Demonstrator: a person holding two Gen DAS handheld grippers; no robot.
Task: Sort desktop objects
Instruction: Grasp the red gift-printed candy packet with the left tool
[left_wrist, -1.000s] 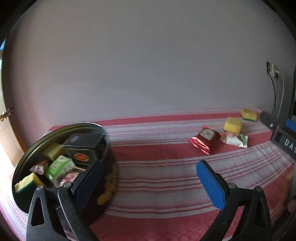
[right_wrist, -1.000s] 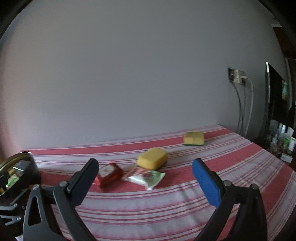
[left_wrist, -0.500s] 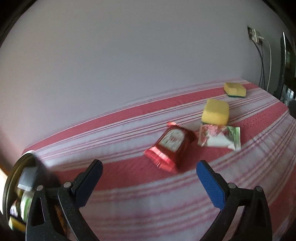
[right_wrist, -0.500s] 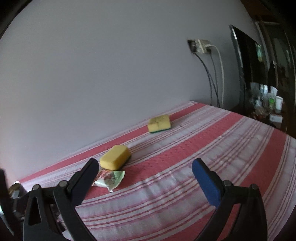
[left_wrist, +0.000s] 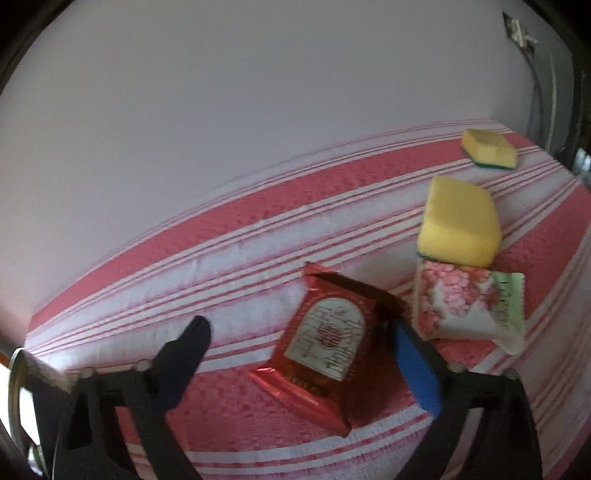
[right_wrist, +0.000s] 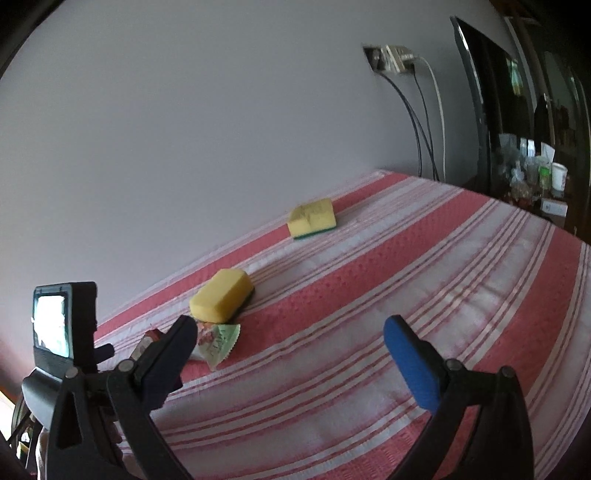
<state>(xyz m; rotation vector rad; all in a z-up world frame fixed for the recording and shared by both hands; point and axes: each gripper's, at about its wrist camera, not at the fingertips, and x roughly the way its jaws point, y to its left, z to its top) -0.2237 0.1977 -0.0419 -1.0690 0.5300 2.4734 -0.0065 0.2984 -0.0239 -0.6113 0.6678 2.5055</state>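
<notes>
A red foil snack packet (left_wrist: 325, 350) lies flat on the red and white striped cloth (left_wrist: 229, 258). My left gripper (left_wrist: 299, 328) straddles it with jaws closing. The blue pad (left_wrist: 417, 373) is close to its right edge, and the black finger (left_wrist: 184, 362) is still clear of its left edge. To the right lie a pink and green sachet (left_wrist: 469, 306), a yellow sponge (left_wrist: 458, 221) and a farther green-backed sponge (left_wrist: 487, 147). My right gripper (right_wrist: 291, 325) hovers open and empty over bare cloth, right of the sachet (right_wrist: 218, 339) and sponge (right_wrist: 221, 299).
A round tin's rim (left_wrist: 14, 376) shows at the left edge. The left tool's housing with a small screen (right_wrist: 62, 325) fills the right wrist view's left side. On the wall is a socket with cables (right_wrist: 391, 59). A dark screen (right_wrist: 476, 92) and cluttered shelf (right_wrist: 535, 173) stand right.
The left gripper swung away from the tin to the right, came down over the red packet, and its jaws narrowed. The right gripper rolled and shifted; the left tool now appears beside it.
</notes>
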